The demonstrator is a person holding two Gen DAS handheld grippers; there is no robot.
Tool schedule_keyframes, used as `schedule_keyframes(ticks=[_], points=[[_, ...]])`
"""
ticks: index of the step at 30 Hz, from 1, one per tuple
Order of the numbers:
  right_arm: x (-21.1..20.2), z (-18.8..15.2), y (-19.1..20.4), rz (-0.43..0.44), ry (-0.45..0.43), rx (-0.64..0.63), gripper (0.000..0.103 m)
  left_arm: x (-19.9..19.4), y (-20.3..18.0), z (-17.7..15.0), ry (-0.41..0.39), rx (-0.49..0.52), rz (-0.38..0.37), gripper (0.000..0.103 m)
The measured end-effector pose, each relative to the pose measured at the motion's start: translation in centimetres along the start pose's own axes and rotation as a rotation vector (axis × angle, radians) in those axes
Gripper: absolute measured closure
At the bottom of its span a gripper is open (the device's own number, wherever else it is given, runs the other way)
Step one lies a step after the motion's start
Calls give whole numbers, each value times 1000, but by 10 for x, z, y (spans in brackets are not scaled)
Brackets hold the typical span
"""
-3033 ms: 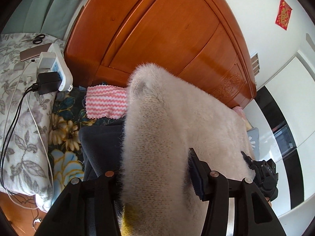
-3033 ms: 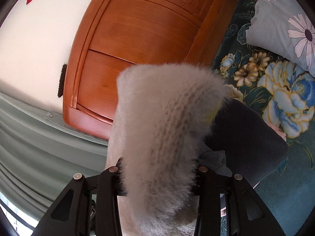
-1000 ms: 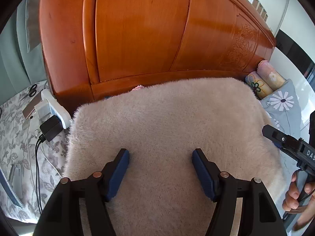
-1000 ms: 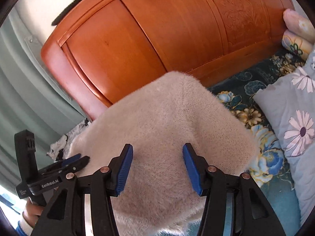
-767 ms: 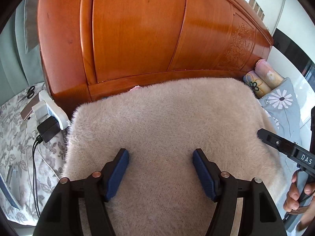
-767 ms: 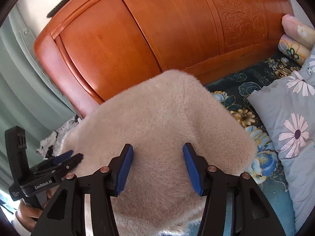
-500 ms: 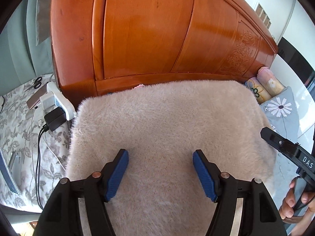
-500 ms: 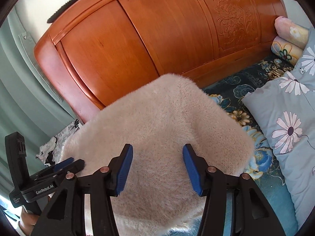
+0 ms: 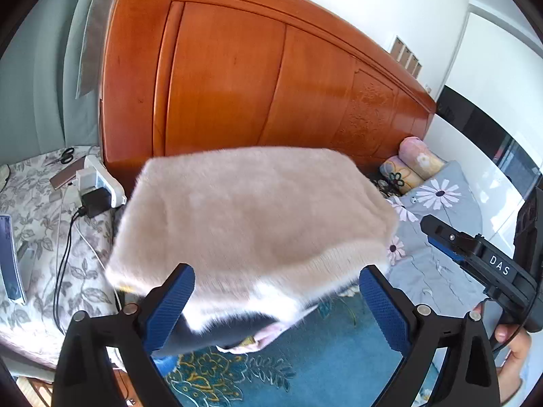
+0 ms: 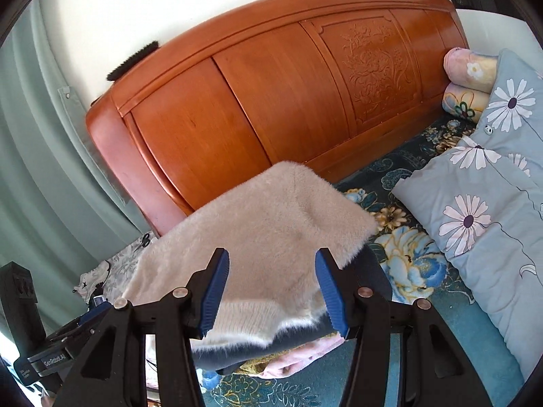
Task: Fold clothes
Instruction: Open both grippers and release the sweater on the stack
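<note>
Folded cream sweater [image 9: 251, 210] lies below the headboard [image 9: 258, 78]; left claw [image 9: 276, 300], just widened, and right claw [image 10: 273, 290] both gape empty at its near edge.

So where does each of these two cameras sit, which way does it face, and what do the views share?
Left wrist: sits on the left gripper, looking along its open blue fingers at the folded cream sweater and headboard; the right gripper and a hand show at the right edge.
Right wrist: sits on the right gripper, facing the same sweater from its other end, fingers apart above it; the left gripper shows bottom left.
Shared: sweater, headboard, flowered pillow, floral bedspread.
</note>
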State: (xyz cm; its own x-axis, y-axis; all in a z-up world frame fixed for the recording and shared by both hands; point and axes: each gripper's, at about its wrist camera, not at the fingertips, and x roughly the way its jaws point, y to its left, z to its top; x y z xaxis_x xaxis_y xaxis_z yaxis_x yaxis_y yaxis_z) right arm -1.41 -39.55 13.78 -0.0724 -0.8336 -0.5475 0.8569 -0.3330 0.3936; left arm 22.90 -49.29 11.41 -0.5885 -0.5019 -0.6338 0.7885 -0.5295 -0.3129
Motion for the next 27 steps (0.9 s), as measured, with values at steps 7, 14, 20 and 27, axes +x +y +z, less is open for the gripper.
schedule_keyframes(ticks=[7,14,20,27], points=[[-22,-85,-26,-104,36,-7,46,11,-8,-89,14,-105,54,0],[-40,-136,-29,-209,22,-81,46,13,-23,-148,12,-96,117,0],[-53,-169,-25,-269,-26,-81,46,12,-24,-177,47,-90,155,0],[-70,-186,-20,-268,-133,-36,23,4,-27,-185,4,-77,217,0]])
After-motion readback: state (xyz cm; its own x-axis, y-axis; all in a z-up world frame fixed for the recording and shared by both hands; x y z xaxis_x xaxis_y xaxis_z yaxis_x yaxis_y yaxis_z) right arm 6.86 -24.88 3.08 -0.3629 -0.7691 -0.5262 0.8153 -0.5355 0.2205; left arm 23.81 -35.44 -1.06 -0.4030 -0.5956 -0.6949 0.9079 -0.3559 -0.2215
